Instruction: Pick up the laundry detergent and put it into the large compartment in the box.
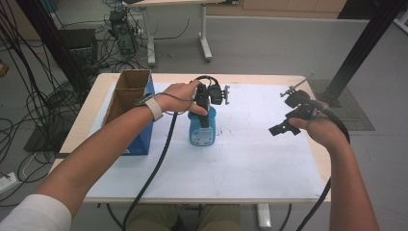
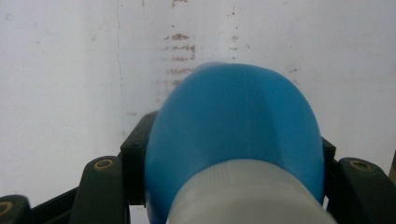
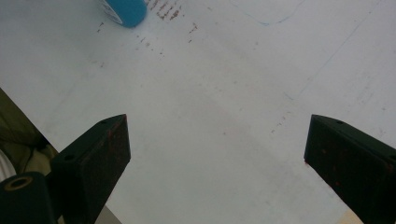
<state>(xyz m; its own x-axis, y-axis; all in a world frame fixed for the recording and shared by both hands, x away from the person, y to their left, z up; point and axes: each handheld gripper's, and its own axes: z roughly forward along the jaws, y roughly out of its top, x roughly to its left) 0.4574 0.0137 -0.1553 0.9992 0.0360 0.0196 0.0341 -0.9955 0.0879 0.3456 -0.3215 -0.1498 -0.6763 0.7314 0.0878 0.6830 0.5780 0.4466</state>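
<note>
Left hand-held gripper (image 1: 204, 111) clamps a blue bottle (image 1: 202, 129) standing upright mid-desk (image 1: 250, 163) beside a box (image 1: 129, 96); right hand-held gripper (image 1: 288, 122) hovers open. Smooth, rigid plastic looks slippery; the upper body is likely the safest hold.

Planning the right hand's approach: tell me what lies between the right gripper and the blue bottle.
Nothing: in the high view, bare white sheet separates the right gripper from the blue bottle.

Bottle (image 1: 202, 130) stands on the table (image 1: 250, 163) under the left tongs (image 1: 204, 113); box (image 1: 126, 103) left of them, right tongs (image 1: 284, 126) well right
</note>
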